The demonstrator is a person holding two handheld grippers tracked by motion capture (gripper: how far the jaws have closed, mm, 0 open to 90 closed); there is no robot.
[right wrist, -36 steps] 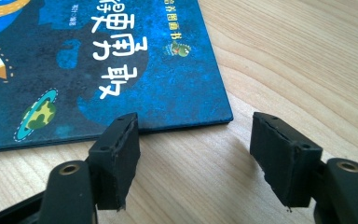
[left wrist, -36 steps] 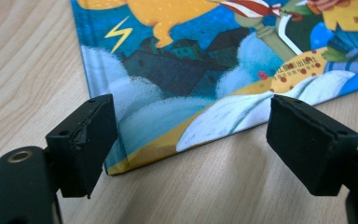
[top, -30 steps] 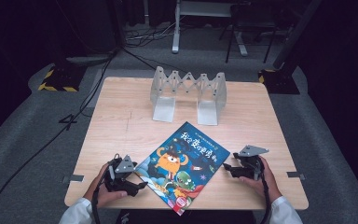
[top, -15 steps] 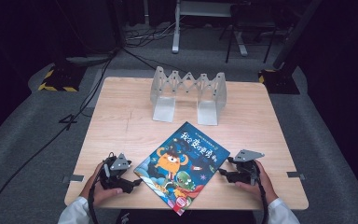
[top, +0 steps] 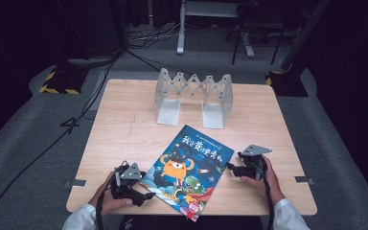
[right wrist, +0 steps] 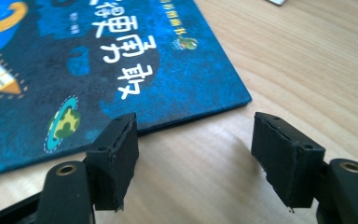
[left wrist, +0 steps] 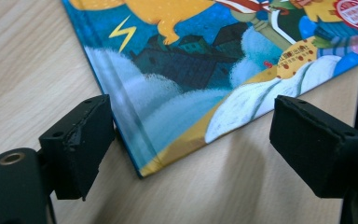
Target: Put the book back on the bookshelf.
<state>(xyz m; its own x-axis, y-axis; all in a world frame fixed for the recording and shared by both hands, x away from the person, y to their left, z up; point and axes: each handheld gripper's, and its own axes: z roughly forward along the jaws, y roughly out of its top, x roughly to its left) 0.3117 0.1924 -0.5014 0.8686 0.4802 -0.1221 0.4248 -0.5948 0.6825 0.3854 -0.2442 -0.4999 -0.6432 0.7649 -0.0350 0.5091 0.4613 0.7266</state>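
Observation:
A picture book (top: 189, 167) with a blue cover and an orange monster lies flat and askew on the wooden table (top: 124, 129). My left gripper (top: 146, 195) is at the book's near left corner. In the left gripper view the left gripper (left wrist: 196, 140) stands open, with that corner of the book (left wrist: 191, 70) lying between the pads, untouched. My right gripper (top: 231, 167) is at the book's right edge. Its jaws have just been opening: the right gripper (right wrist: 198, 158) is open over bare wood, with the book (right wrist: 98, 70) edge just beyond its left pad (right wrist: 114, 158).
A grey metal folding book rack (top: 194, 98) stands upright at the back of the table. Small metal brackets (top: 76, 183) sit at the table's side edges. Cables run over the dark floor at the left. Bare wood lies between book and rack.
The left gripper drew back to the left, then came right again to the book's corner. The right gripper shifted slightly along the book's right edge. The book has not moved.

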